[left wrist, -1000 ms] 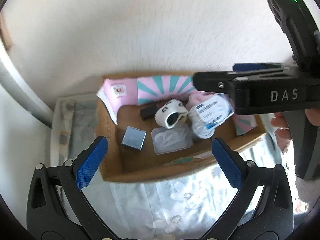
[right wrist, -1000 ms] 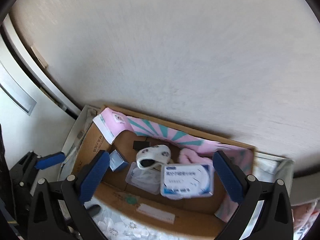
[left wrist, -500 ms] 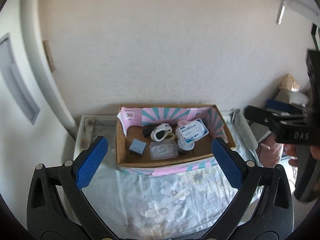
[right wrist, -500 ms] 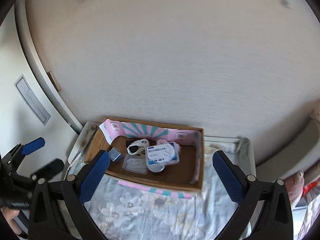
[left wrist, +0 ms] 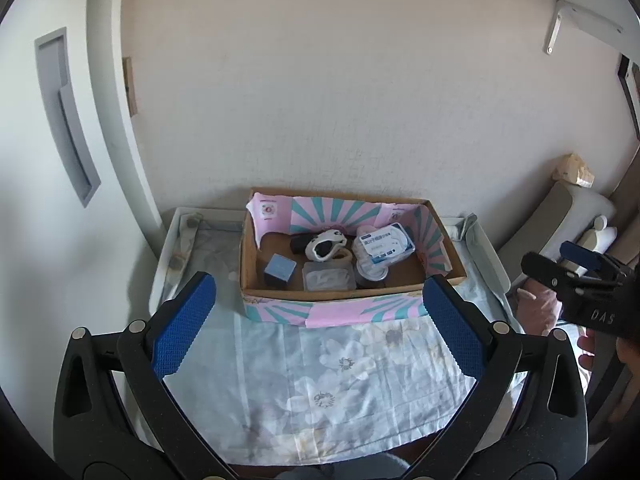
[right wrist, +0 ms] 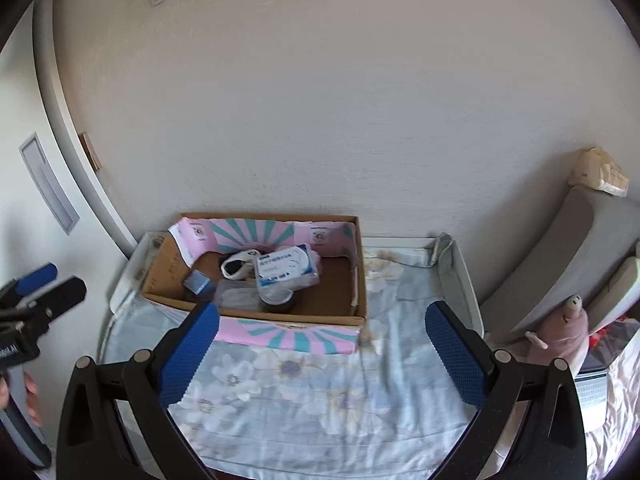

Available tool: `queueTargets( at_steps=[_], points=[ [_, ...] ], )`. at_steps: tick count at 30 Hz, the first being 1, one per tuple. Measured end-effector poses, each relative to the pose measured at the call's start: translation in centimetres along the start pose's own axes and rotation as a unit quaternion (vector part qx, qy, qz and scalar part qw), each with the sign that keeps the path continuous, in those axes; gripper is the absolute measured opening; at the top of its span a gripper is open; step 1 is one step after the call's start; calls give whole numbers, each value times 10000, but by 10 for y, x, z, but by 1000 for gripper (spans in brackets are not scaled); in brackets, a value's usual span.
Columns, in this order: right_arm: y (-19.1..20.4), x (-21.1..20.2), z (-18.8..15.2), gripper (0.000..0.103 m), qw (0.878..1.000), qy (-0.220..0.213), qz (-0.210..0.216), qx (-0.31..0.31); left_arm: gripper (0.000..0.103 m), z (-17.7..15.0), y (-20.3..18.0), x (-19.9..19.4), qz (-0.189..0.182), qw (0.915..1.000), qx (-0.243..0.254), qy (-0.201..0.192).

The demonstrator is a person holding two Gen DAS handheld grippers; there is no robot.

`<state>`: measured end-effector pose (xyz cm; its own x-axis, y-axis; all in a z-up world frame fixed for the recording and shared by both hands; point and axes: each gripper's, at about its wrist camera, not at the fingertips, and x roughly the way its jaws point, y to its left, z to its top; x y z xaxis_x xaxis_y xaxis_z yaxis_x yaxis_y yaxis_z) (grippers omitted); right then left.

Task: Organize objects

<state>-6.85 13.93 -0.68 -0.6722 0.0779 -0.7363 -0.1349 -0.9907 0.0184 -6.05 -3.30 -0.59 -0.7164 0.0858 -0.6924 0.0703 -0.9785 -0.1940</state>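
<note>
Both the left gripper (left wrist: 320, 324) and right gripper (right wrist: 320, 344) hung spread and empty, the cardboard box (left wrist: 448, 252) at twelve o'clock.

The box (left wrist: 448, 254) is brown cardboard, dull, with smooth pink and teal paper on its sides. Under it lies a soft, wrinkly cloth (left wrist: 320, 380) with flowers. At 12 o'clock in the box, the wipes pack (left wrist: 386, 242) is shiny plastic. The gripper pads (left wrist: 182, 328) look bumpy blue rubber on smooth black plastic.
</note>
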Motion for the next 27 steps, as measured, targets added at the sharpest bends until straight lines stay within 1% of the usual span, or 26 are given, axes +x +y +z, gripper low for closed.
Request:
queueTargets(
  at_steps=[4,13,27],
  points=[
    [-6,-1,-3,103,10000,-27,-3,75,103,-4,-2,-5,98,9999,3,-97],
    [-2,4,-8,103,10000,-45,34,40,103,-9,-2,-6,88,9998,-60,-191],
    [4,7,-6,103,10000,-74,29,56,103,-9,0,0,115,9997,-97,-205]
  ],
)
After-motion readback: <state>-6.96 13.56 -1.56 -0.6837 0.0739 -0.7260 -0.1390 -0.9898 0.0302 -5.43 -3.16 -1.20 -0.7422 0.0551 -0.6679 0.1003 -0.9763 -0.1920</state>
